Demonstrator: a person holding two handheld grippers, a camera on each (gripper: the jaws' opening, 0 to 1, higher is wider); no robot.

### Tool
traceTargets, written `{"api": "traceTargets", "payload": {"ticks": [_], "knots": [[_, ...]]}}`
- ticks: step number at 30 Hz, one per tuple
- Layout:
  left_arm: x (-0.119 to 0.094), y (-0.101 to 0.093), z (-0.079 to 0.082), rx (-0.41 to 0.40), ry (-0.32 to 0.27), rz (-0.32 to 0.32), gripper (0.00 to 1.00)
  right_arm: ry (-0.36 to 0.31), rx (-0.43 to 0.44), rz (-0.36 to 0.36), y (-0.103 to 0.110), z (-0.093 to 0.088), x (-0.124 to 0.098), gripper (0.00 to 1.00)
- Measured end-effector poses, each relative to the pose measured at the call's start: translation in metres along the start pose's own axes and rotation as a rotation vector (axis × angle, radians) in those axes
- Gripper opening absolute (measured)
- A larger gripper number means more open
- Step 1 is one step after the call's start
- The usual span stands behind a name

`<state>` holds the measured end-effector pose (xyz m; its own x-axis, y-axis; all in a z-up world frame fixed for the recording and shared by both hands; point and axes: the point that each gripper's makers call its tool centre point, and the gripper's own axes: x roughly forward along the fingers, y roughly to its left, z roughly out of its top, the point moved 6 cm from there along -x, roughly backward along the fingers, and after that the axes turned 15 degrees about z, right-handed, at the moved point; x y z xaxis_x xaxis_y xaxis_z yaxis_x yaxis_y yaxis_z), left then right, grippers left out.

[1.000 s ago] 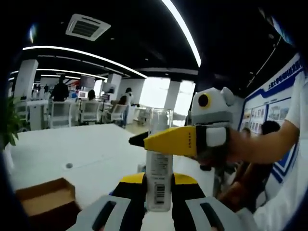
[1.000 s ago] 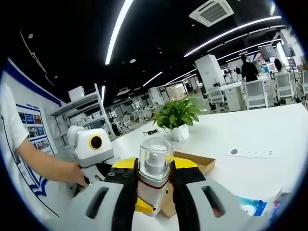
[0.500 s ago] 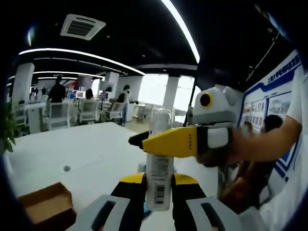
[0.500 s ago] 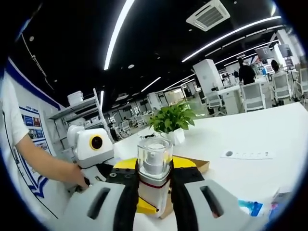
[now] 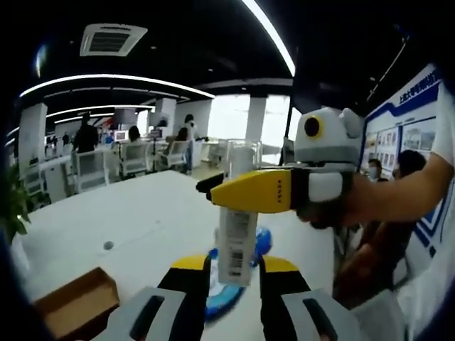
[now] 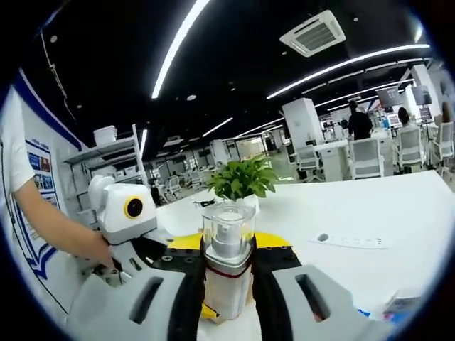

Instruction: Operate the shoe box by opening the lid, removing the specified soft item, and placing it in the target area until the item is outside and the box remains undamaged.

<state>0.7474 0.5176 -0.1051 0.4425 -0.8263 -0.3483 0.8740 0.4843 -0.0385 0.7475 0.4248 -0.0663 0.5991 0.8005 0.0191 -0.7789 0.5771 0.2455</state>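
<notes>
The right tongs (image 6: 227, 283) grip a pump bottle (image 6: 228, 266) with a clear cap, held upright in the air above the white tabletop (image 6: 370, 213). The left tongs (image 5: 234, 271) stand open around the bottle's lower end, jaws not touching it. The open cardboard shoe box (image 5: 75, 309) lies on the tabletop, lower left.

We see a broad white surface (image 5: 142, 213). On it lie an open brown cardboard box (image 5: 71, 305), a blue and white packet (image 5: 234, 284) and a small round grommet (image 5: 108, 245). A potted green plant (image 6: 242, 181) and a flat white strip (image 6: 348, 241) also rest there.
</notes>
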Motion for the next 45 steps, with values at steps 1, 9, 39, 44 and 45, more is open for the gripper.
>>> {"api": "traceTargets", "payload": {"ticks": [1, 9, 39, 44, 45], "knots": [[-0.001, 0.001, -0.001, 0.002, 0.004, 0.003, 0.29, 0.002, -0.007, -0.005, -0.001, -0.001, 0.000, 0.21], [-0.012, 0.012, -0.010, 0.036, 0.037, 0.040, 0.34, 0.026, -0.039, -0.059, -0.021, -0.010, -0.001, 0.21], [-0.021, 0.030, -0.030, 0.020, 0.171, 0.029, 0.40, 0.043, -0.127, -0.383, -0.154, -0.052, -0.032, 0.21], [-0.016, 0.033, -0.033, 0.005, 0.181, 0.024, 0.40, 0.050, -0.118, -0.414, -0.175, -0.066, -0.040, 0.21], [-0.015, 0.034, -0.034, 0.002, 0.181, 0.022, 0.40, 0.057, -0.120, -0.414, -0.176, -0.069, -0.037, 0.21]]}}
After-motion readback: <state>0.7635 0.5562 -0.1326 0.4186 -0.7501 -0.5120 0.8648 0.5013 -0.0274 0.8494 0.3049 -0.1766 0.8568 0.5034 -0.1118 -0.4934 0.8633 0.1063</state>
